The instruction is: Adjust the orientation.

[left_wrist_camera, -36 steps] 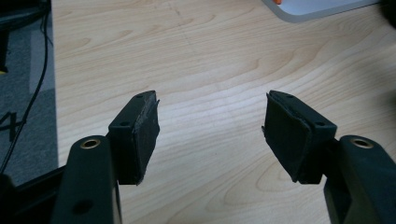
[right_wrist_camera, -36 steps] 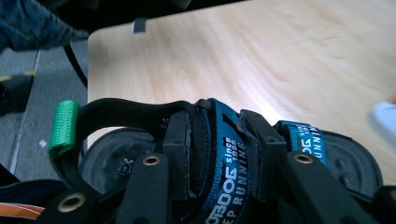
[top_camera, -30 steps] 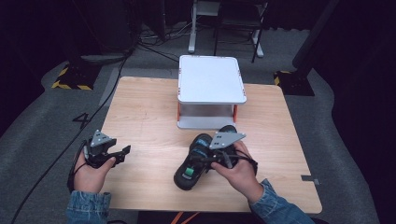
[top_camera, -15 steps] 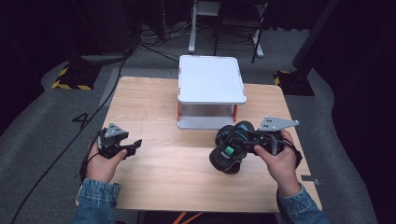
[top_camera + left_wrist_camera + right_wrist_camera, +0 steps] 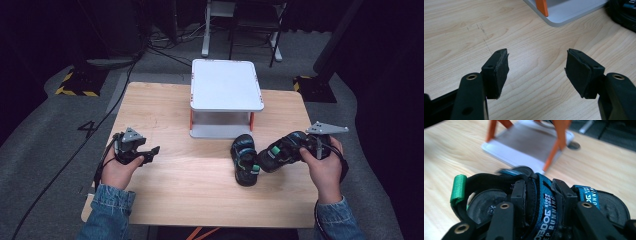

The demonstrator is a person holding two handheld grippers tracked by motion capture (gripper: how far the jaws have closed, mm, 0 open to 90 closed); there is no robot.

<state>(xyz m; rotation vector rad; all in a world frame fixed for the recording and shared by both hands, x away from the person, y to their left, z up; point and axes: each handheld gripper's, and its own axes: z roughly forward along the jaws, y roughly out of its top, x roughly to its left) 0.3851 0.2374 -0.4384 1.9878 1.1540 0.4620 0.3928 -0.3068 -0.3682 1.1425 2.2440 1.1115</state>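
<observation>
Two black sandals have blue straps and green tabs. One sandal [image 5: 244,161] lies on the wooden table [image 5: 165,115] in front of the white stand [image 5: 225,85]. My right gripper [image 5: 299,148] is shut on the blue strap of the other sandal [image 5: 280,151], held just above the table to the right of the first. In the right gripper view both jaws of the right gripper [image 5: 539,188] pinch that strap, and the sandal [image 5: 482,206] shows its black footbed. My left gripper [image 5: 151,151] hovers at the table's left, open and empty; its pads [image 5: 499,72] stand wide apart over bare wood.
The white two-level stand with orange legs [image 5: 543,7] sits at the table's far middle. A dark sandal edge [image 5: 624,15] shows at the upper right of the left gripper view. Grey carpet, cables and a chair base [image 5: 240,30] lie beyond the table.
The right gripper has moved to the right with one sandal in it, apart from the other sandal, which lies on the table. The left hand has shifted slightly right.
</observation>
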